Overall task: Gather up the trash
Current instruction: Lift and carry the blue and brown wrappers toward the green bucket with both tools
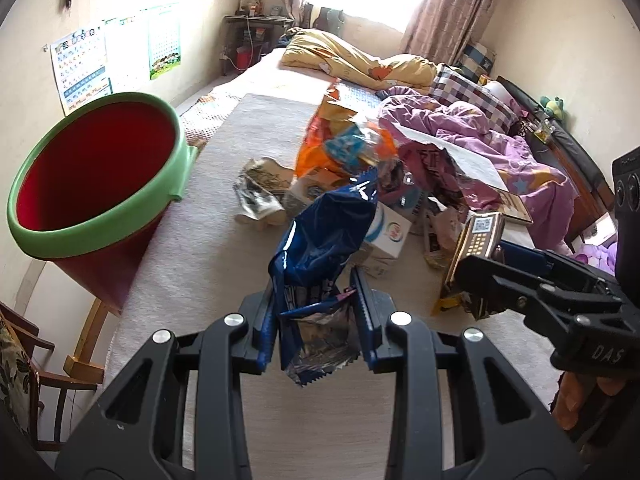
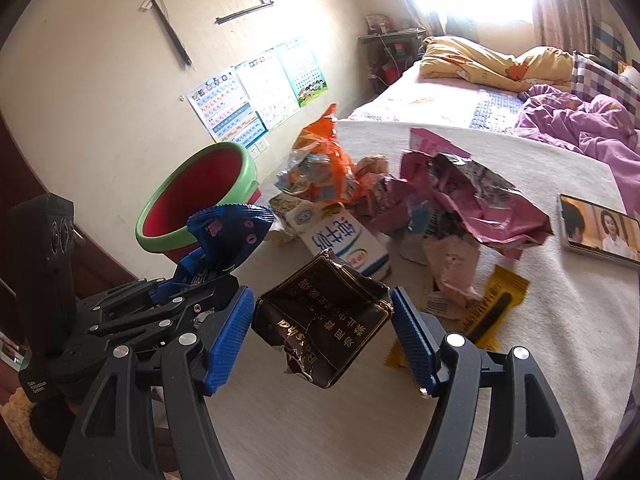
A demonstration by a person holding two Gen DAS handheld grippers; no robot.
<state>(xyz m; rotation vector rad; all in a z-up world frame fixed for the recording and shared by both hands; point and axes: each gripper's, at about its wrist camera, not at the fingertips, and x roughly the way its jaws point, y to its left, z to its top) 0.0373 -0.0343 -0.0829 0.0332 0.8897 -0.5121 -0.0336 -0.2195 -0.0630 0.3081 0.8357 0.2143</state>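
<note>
- Left gripper (image 1: 316,320) was clamped on a blue wrapper (image 1: 320,240), held above the bed (image 1: 208,248).
- Right gripper (image 2: 322,334) gripped a crumpled brown packet (image 2: 324,320).
- Trash pile (image 2: 400,208) lay on the bed, just beyond both grippers.
- Red bucket (image 1: 96,168), green-rimmed, stood at the bed's left edge.

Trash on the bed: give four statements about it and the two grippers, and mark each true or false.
1. The left gripper is shut on a blue wrapper. True.
2. The right gripper holds a white milk carton. False: it holds a dark brown box; the milk carton lies on the bed.
3. The red bucket has a green rim. True.
4. The bucket is full of trash. False: no trash shows inside.
</note>
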